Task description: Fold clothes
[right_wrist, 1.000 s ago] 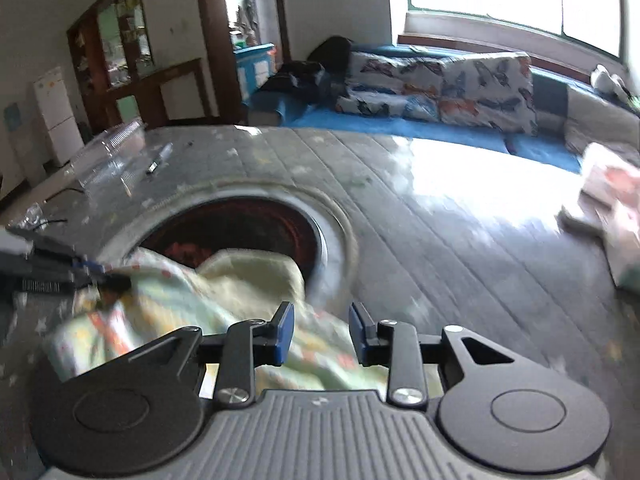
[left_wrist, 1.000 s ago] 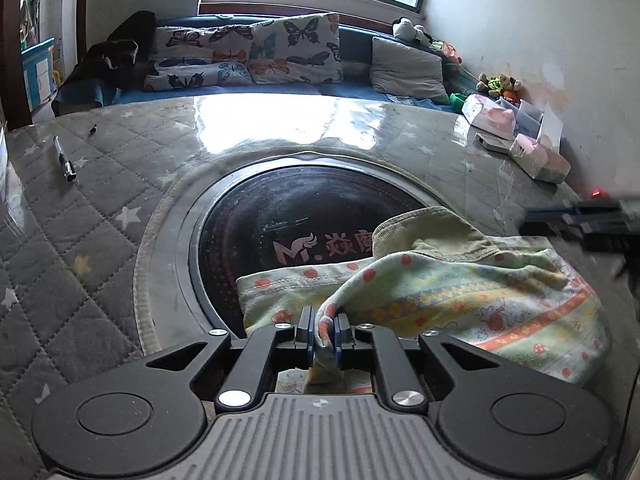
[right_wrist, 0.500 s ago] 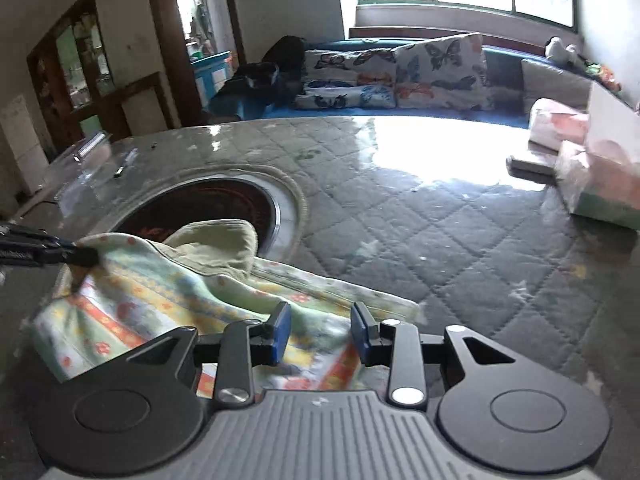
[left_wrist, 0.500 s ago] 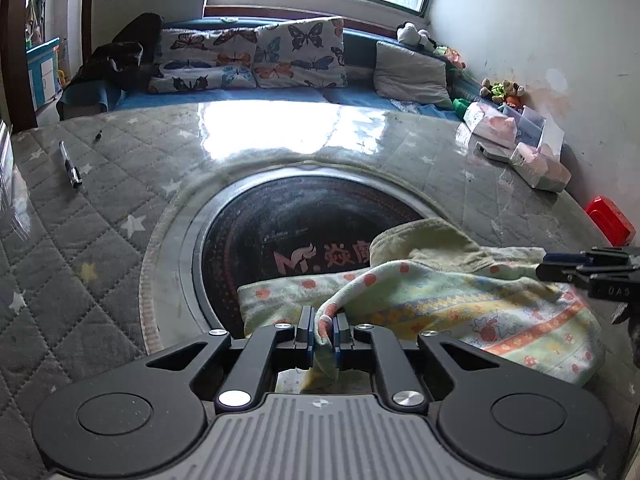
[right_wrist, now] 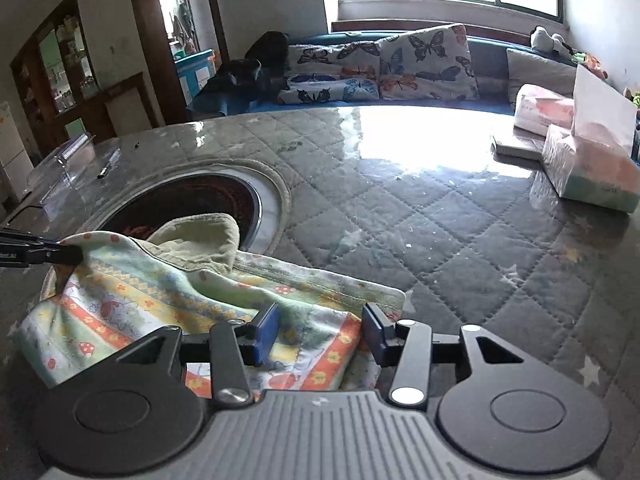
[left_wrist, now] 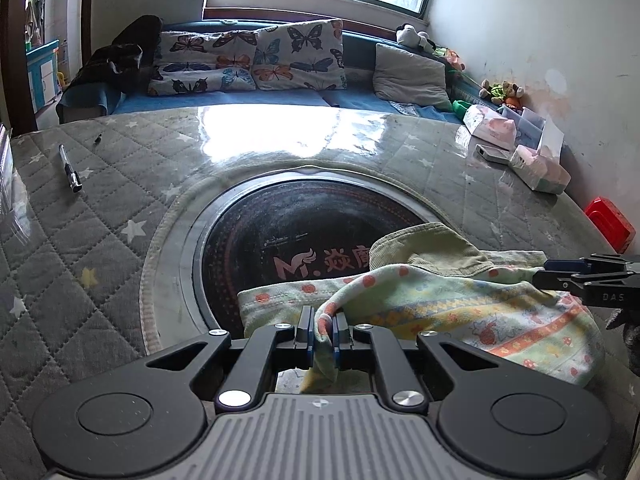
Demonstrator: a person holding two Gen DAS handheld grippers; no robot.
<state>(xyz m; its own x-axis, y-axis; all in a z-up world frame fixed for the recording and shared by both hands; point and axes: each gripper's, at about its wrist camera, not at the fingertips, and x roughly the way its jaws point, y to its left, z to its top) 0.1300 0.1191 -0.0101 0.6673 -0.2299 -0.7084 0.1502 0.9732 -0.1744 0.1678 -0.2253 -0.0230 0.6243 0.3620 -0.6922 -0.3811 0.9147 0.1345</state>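
A small patterned garment [left_wrist: 460,308], pale green with orange and yellow bands and an olive collar, lies on the quilted grey table over the rim of the round dark inset. It also shows in the right wrist view [right_wrist: 168,296]. My left gripper [left_wrist: 322,330] is shut on a fold of its near edge; it shows at the left edge of the right wrist view [right_wrist: 60,254]. My right gripper [right_wrist: 320,330] is open, its blue pads on either side of the garment's corner. It shows at the right of the left wrist view [left_wrist: 560,272].
The round dark inset [left_wrist: 304,232] sits mid-table. A pen [left_wrist: 70,168] lies at the left. Tissue boxes [right_wrist: 592,168] and a red box [left_wrist: 610,222] stand along the right side. A sofa with butterfly cushions [left_wrist: 248,60] is behind the table.
My right gripper has swung round to the garment's right corner and its jaws have opened wider around the cloth. My left gripper keeps its hold and has barely moved.
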